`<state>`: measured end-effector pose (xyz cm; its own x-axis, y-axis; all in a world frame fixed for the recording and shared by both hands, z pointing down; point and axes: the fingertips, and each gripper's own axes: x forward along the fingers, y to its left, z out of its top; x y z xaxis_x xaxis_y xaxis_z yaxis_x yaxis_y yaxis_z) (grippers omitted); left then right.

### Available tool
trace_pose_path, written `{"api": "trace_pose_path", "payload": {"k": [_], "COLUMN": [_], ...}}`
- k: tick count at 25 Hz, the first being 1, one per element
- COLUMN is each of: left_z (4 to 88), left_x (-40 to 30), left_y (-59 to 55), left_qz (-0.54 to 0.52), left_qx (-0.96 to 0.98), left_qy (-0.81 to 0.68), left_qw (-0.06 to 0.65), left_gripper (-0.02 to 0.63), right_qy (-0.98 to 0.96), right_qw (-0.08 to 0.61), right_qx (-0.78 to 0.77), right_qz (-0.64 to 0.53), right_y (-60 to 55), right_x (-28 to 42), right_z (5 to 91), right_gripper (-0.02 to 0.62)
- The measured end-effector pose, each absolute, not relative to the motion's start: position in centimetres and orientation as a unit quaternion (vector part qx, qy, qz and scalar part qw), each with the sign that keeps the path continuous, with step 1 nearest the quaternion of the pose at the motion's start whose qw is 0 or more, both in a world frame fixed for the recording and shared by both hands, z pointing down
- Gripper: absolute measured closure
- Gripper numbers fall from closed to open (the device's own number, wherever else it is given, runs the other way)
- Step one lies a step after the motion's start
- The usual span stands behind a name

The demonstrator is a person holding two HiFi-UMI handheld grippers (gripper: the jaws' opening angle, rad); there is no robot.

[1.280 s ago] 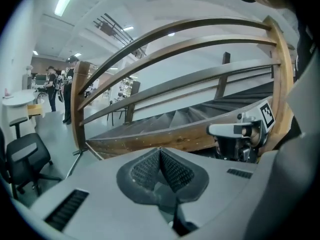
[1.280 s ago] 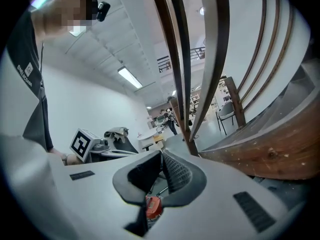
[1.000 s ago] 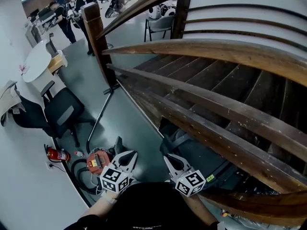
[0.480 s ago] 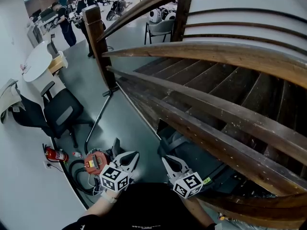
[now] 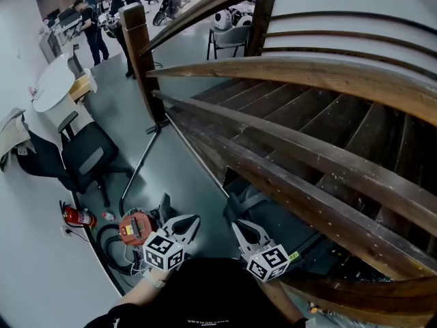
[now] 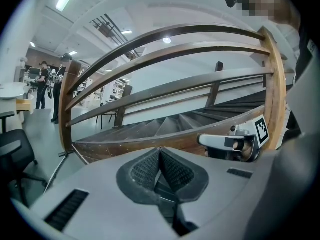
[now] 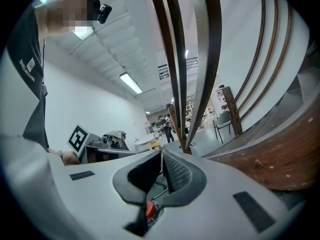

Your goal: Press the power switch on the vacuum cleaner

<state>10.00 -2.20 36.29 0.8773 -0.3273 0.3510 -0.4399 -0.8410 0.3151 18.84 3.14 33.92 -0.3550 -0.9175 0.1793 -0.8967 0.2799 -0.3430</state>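
The vacuum cleaner (image 5: 135, 225) is a small orange-red canister on the grey floor by the wall, at the lower left of the head view. A black hose coils round it, and a metal wand (image 5: 140, 164) runs from it toward the stair post. My left gripper (image 5: 184, 224) hangs just right of the canister, above the floor, shut and empty (image 6: 160, 150). My right gripper (image 5: 244, 229) is held beside it, nearer the stairs, also shut with nothing in it (image 7: 162, 153). The switch on the canister is too small to make out.
A curved wooden staircase with heavy rails (image 5: 293, 149) fills the right. A dark bag (image 5: 249, 200) lies at its foot. A black office chair (image 5: 89, 157), a red fire extinguisher (image 5: 78, 216) and a round white table (image 5: 49, 87) stand left. People (image 5: 92, 19) stand far back.
The head view has shifted a little, so the vacuum cleaner sits slightly lower left in frame. Both grippers stay shut and keep about the same place.
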Motion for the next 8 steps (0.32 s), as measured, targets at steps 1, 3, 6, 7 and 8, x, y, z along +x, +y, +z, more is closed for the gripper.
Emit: {"api": "trace_pose_path", "payload": {"k": [1, 3, 6, 7, 8], "left_z": [36.35, 36.52, 36.7, 36.71, 36.7], "left_x": [9.93, 9.8, 9.44, 9.28, 9.12], "left_y": [-2.18, -2.2, -2.53, -2.7, -2.87], "left_qz": [0.144, 0.146, 0.146, 0.146, 0.145], "left_qx": [0.949, 0.948, 0.948, 0.948, 0.948], "left_qy": [-0.201, -0.201, -0.204, -0.205, -0.207], "left_qw": [0.197, 0.198, 0.196, 0.196, 0.195], "left_gripper": [0.591, 0.592, 0.592, 0.592, 0.592], "right_qy": [0.799, 0.799, 0.8, 0.8, 0.801], "right_qw": [0.026, 0.026, 0.025, 0.025, 0.025], "right_qx": [-0.567, -0.568, -0.567, -0.566, -0.566], "right_qz": [-0.196, -0.197, -0.196, -0.195, -0.195], "right_y": [3.12, 3.05, 2.84, 2.76, 2.67], "right_x": [18.8, 18.74, 18.51, 18.42, 18.32], "right_z": [33.97, 34.03, 34.13, 34.14, 34.14], "right_gripper": [0.561, 0.561, 0.561, 0.561, 0.561]}}
